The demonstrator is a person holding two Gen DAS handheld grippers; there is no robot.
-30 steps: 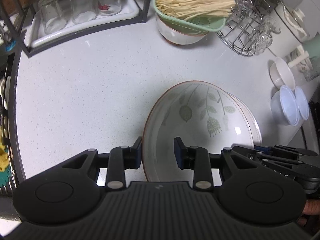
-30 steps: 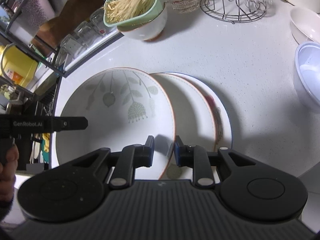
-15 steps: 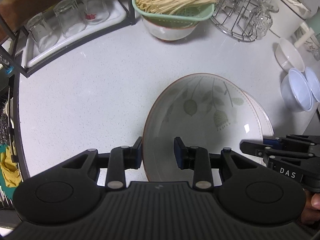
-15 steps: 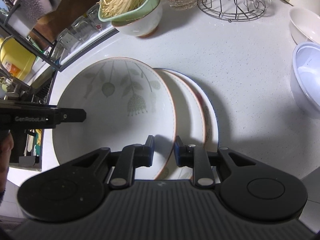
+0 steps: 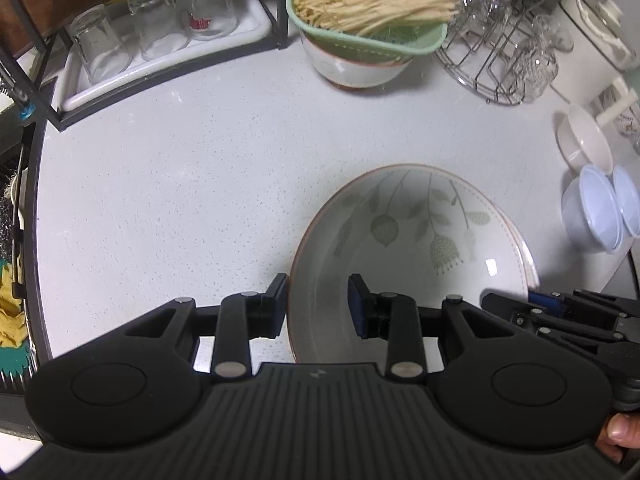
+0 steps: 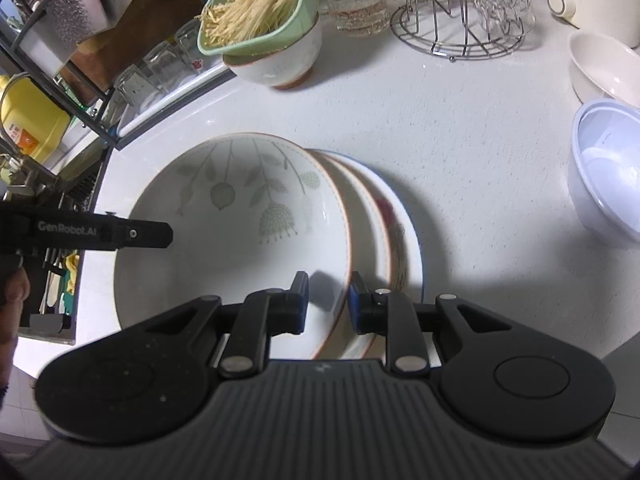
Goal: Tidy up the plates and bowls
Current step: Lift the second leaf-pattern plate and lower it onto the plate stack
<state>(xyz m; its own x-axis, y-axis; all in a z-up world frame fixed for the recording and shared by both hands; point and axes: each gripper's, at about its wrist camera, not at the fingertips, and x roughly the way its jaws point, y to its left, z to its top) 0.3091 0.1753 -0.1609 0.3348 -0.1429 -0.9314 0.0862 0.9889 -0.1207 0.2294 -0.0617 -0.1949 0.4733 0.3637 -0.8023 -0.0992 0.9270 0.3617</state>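
Observation:
A large leaf-patterned bowl (image 5: 404, 248) (image 6: 240, 236) is held over two stacked plates (image 6: 394, 232) on the white counter. My left gripper (image 5: 318, 304) is shut on the bowl's near left rim. My right gripper (image 6: 328, 300) is shut on its right rim, one finger inside and one outside. The plates' edge shows past the bowl in the left wrist view (image 5: 522, 252). Whether the bowl touches the plates I cannot tell.
A green colander of noodles (image 5: 368, 4) sits on a bowl at the back. Upturned glasses stand on a tray (image 5: 160, 28) back left. A wire glass rack (image 6: 460, 12), a white bowl (image 6: 604, 68) and pale blue bowls (image 6: 608, 164) are on the right.
Both grippers, still holding the bowl, have moved together slightly; the bowl now covers more of the plates beneath it.

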